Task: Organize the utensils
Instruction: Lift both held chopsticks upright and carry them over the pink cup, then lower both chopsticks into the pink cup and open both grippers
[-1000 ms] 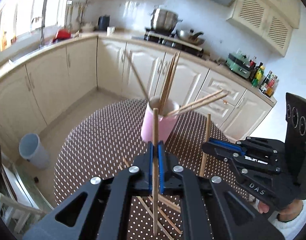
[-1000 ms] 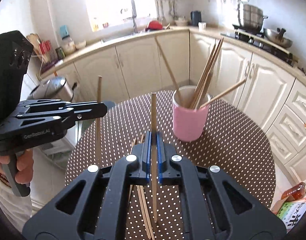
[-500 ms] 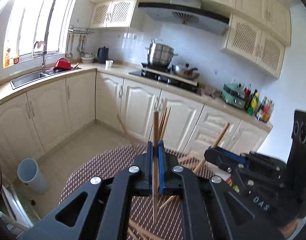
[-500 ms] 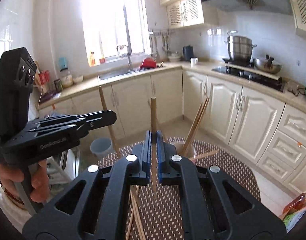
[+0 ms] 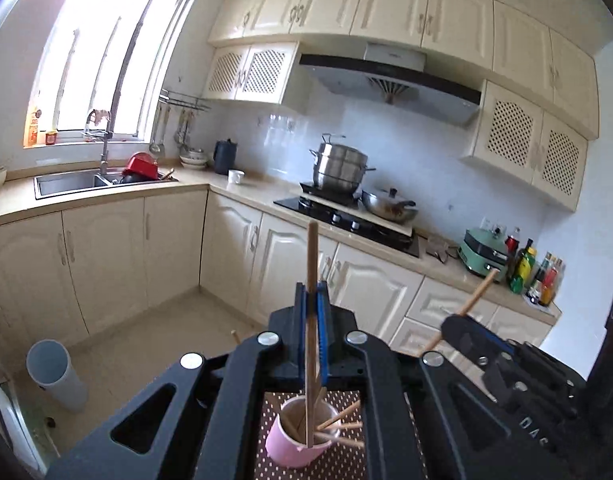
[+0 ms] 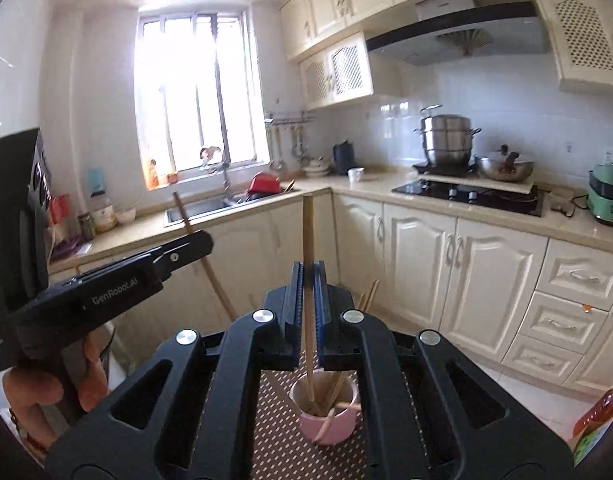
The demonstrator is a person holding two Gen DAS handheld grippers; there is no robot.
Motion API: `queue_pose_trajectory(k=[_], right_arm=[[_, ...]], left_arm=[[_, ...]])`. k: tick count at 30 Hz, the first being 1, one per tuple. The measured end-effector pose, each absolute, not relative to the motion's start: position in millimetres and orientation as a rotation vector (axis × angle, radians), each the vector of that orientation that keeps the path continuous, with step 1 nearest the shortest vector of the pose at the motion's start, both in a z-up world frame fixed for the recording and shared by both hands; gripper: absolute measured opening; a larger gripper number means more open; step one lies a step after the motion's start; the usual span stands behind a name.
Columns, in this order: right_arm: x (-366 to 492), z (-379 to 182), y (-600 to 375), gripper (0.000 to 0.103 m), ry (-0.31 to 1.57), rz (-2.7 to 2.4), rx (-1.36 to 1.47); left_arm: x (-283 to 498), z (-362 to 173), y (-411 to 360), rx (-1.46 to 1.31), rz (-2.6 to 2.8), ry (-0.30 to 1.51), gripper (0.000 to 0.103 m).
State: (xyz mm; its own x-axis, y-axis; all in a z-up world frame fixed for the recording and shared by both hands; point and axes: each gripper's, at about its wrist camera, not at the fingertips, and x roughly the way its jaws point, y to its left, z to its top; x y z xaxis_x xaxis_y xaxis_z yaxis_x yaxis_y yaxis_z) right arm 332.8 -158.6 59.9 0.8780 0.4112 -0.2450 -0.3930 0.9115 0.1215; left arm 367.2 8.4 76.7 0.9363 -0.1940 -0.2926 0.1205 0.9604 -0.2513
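My left gripper (image 5: 312,300) is shut on a wooden chopstick (image 5: 311,264) held upright, its lower end over the open pink cup (image 5: 296,450) that holds several chopsticks. My right gripper (image 6: 307,276) is shut on another upright chopstick (image 6: 307,232), its lower end reaching into the pink cup (image 6: 330,426). Both grippers hang above the cup on the brown dotted table (image 6: 278,452). The right gripper shows in the left wrist view (image 5: 478,344), the left gripper in the right wrist view (image 6: 182,250), each with its stick.
Kitchen cabinets and counter (image 5: 242,188) run behind, with a sink (image 5: 66,184), a stove with a steel pot (image 5: 338,172) and wok. A grey bin (image 5: 56,376) stands on the floor at left. Bottles (image 5: 534,272) stand at the counter's right end.
Both grippers have risen and tilted level, each carrying its chopstick from beside the cup to above it. The cup now sits low between the fingers in both views.
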Motion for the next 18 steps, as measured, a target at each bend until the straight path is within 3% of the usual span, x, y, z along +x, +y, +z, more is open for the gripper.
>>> queue_pose_trajectory(k=[18], right_arm=[[366,-2,-165,0.006,0.416,0.390,0.037]], left_arm=[[405,-4,-9,-0.149,-0.166,0.447,0.005]])
